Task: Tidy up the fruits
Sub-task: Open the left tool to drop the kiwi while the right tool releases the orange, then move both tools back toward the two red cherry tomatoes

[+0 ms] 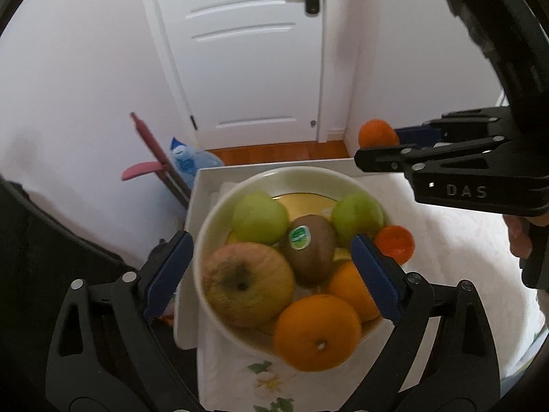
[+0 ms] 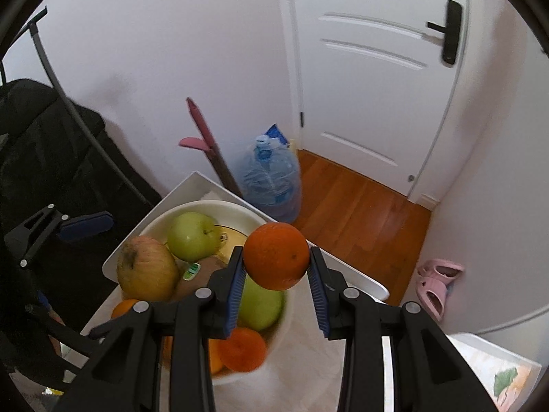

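Clearly "DAS" on right tool (image 1: 379, 144), green-stickered kiwi (image 1: 310, 252) in bowl (image 1: 219, 202)

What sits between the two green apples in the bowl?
In the left wrist view, a brown kiwi with a green sticker lies between the green apples, with bare yellow bowl floor behind.

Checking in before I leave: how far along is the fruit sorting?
Nearly done: the bowl already holds apples, a kiwi and oranges. In hand: the right gripper is shut on a tangerine above the bowl. Left: placing it; the left gripper is open, empty.
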The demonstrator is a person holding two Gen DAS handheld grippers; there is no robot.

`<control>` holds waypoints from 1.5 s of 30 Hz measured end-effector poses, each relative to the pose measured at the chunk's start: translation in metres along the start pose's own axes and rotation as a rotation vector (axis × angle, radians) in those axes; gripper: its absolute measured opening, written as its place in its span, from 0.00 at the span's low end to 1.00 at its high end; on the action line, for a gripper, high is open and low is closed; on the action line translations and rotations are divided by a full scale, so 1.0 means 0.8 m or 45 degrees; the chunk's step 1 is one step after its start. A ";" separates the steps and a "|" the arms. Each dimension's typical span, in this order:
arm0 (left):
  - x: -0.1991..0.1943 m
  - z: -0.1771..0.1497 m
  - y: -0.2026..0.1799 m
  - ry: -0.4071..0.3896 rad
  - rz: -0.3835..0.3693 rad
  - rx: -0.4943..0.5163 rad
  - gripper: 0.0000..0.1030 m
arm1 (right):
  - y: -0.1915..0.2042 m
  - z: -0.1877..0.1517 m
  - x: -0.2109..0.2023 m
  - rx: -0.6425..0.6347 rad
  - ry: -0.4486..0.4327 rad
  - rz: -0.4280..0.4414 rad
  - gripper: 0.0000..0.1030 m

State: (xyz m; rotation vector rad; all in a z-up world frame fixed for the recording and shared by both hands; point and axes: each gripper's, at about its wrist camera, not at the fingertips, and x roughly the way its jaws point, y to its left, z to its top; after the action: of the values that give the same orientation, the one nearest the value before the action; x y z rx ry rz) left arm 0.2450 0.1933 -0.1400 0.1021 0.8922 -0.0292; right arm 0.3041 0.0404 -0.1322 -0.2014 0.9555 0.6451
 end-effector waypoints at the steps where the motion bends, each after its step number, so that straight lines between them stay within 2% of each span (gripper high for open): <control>1: -0.002 -0.001 0.006 -0.004 0.005 -0.015 0.96 | 0.002 0.003 0.006 -0.007 0.012 0.018 0.32; 10: -0.008 -0.012 0.040 -0.017 0.041 -0.098 0.96 | 0.017 0.014 0.056 -0.051 0.087 0.099 0.32; 17: -0.009 -0.021 0.053 -0.017 0.047 -0.114 0.96 | 0.025 0.013 0.068 -0.035 0.092 0.078 0.32; 18: -0.010 -0.021 0.054 -0.016 0.047 -0.117 0.96 | 0.025 0.012 0.068 -0.032 0.091 0.081 0.38; 19: -0.010 -0.022 0.055 -0.016 0.046 -0.120 0.96 | 0.026 0.012 0.066 -0.028 0.083 0.088 0.55; 20: -0.012 -0.022 0.056 -0.018 0.046 -0.125 0.96 | 0.027 0.011 0.063 -0.022 0.075 0.100 0.65; 21: -0.014 -0.022 0.058 -0.020 0.046 -0.128 0.96 | 0.027 0.011 0.061 -0.016 0.069 0.113 0.82; 22: -0.016 -0.023 0.060 -0.022 0.048 -0.131 0.96 | 0.028 0.011 0.061 -0.014 0.064 0.118 0.87; 26: -0.024 -0.025 0.069 -0.029 0.046 -0.141 0.96 | 0.029 0.007 0.050 -0.016 0.034 0.078 0.88; 27: -0.026 -0.024 0.070 -0.031 0.045 -0.140 0.96 | 0.029 0.007 0.047 -0.014 0.026 0.070 0.92; 28: -0.029 -0.024 0.071 -0.036 0.046 -0.138 0.96 | 0.029 0.006 0.043 -0.009 0.016 0.062 0.99; 39: -0.065 -0.011 0.062 -0.101 0.027 -0.075 0.96 | 0.037 -0.001 -0.023 0.072 -0.067 -0.032 1.00; 45: -0.095 -0.002 0.024 -0.151 0.028 -0.039 0.96 | 0.024 -0.028 -0.081 0.168 -0.089 -0.087 1.00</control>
State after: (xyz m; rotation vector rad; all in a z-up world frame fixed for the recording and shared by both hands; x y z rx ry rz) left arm 0.1978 0.2112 -0.0804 0.0805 0.7727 -0.0013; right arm 0.2505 0.0187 -0.0901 -0.0938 0.9165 0.5213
